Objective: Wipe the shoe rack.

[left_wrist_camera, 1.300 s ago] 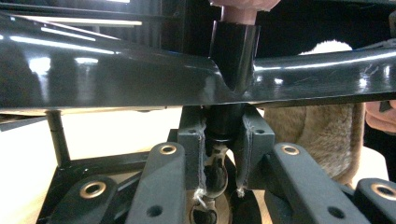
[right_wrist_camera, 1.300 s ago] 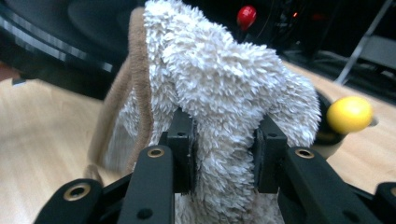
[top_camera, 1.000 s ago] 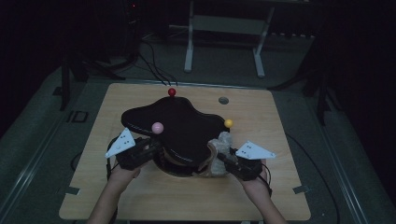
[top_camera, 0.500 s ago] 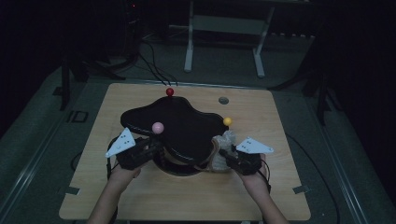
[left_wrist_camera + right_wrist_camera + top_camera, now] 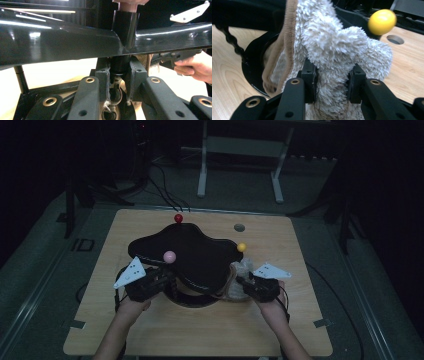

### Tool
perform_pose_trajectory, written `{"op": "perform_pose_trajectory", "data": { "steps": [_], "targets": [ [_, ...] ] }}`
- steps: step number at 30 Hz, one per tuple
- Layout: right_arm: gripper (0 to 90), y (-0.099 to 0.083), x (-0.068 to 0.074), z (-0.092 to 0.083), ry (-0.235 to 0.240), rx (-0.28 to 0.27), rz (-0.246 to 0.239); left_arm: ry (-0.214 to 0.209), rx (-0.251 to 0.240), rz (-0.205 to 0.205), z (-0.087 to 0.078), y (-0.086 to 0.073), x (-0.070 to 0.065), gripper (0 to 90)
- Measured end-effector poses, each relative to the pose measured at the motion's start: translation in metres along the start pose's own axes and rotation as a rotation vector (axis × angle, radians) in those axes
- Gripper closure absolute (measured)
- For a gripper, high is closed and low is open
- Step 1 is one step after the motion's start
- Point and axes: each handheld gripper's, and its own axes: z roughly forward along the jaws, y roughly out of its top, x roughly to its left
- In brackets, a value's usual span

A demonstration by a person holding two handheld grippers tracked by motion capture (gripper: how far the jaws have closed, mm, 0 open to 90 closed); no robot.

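Observation:
A black cloud-shaped plate [image 5: 190, 251] stands on posts over a black ring base [image 5: 192, 300], with a red ball [image 5: 178, 218], a pink ball [image 5: 169, 256] and a yellow ball [image 5: 241, 247] around it. My left gripper [image 5: 167, 279] reaches under the plate's left side. In the left gripper view it [image 5: 120, 75] is shut on the black post [image 5: 124, 30] below the plate [image 5: 62, 42]. My right gripper [image 5: 240, 281] is at the stand's right side. It [image 5: 332, 82] is shut on a fluffy white cloth with a tan edge [image 5: 332, 42], which hangs against the base ring [image 5: 252, 62].
The stand sits mid-table on a light wooden top [image 5: 300, 245]. A round hole [image 5: 239, 227] lies in the table behind the yellow ball [image 5: 382, 22]. A metal frame and cables stand on the dark floor beyond the far edge. Bare wood lies in front of both hands.
My right gripper has shifted slightly toward the stand with the fluffy cloth in it. The left gripper has stayed on the post.

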Motion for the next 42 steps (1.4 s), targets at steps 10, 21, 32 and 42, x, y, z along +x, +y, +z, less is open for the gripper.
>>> {"op": "perform_pose_trajectory", "data": {
  "steps": [10,21,32,42],
  "targets": [
    [66.1,-0.004,-0.007,0.008,-0.016,0.051,-0.002,-0.017,-0.009,-0.013,0.0,-0.001,0.002,74.6],
    [66.2,0.006,-0.034,0.005,-0.092,0.023,0.045,-0.038,-0.016,-0.026,0.0,-0.002,0.004,74.5],
    [66.2,-0.005,-0.046,0.021,-0.125,0.091,0.051,-0.049,-0.021,-0.037,0.0,-0.003,0.006,74.5],
    [66.2,-0.004,-0.054,0.024,-0.145,0.099,0.055,-0.05,-0.018,-0.036,0.0,-0.003,0.006,74.4]
  ]
}}
